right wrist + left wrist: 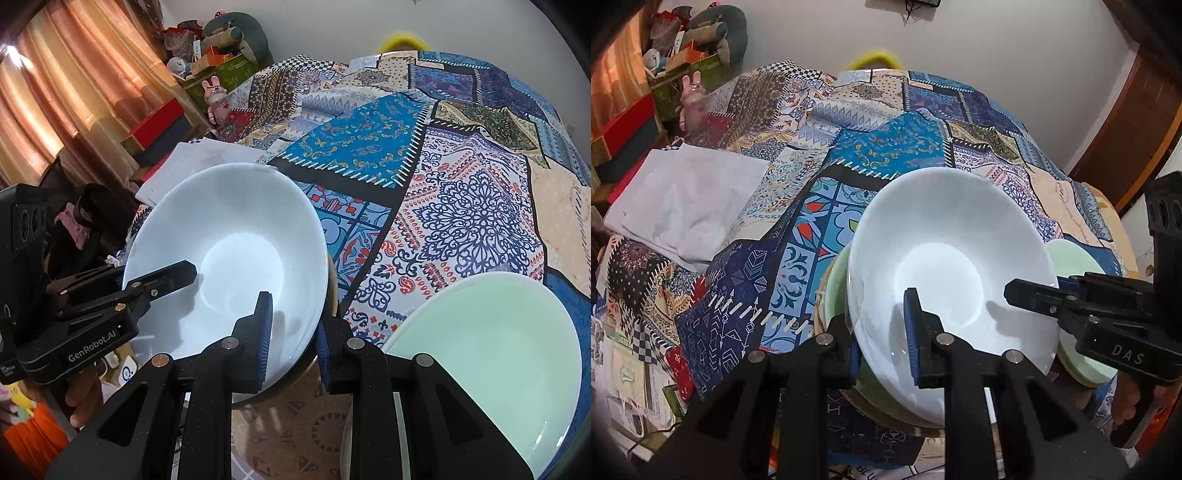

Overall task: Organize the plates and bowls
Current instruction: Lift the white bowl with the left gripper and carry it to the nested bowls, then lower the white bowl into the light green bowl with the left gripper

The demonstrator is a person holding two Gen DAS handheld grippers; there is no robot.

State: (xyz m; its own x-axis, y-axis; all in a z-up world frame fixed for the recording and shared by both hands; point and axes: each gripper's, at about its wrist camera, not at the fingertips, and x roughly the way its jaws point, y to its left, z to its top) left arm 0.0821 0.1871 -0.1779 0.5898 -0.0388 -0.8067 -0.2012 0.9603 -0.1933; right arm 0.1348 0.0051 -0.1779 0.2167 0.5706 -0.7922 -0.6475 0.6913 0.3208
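step: stacking white bowl [951, 266] onto green dish [836, 291] | left gripper [882, 347] clenched on its near rim | right gripper [293, 341] straddled opposite rim, grip unclear | green plate [491, 354] lay beside | next: likely lower level, release

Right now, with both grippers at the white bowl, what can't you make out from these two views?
- What lies under the white bowl: left wrist view shows only green and tan rims; the bowl covers the rest.
- Left gripper outer finger contact: hidden behind the bowl wall.
- Green plate: near edge hidden by the right gripper; mostly hidden in the left view.
- Yellow object beyond the tablecloth: blurred, mostly hidden.
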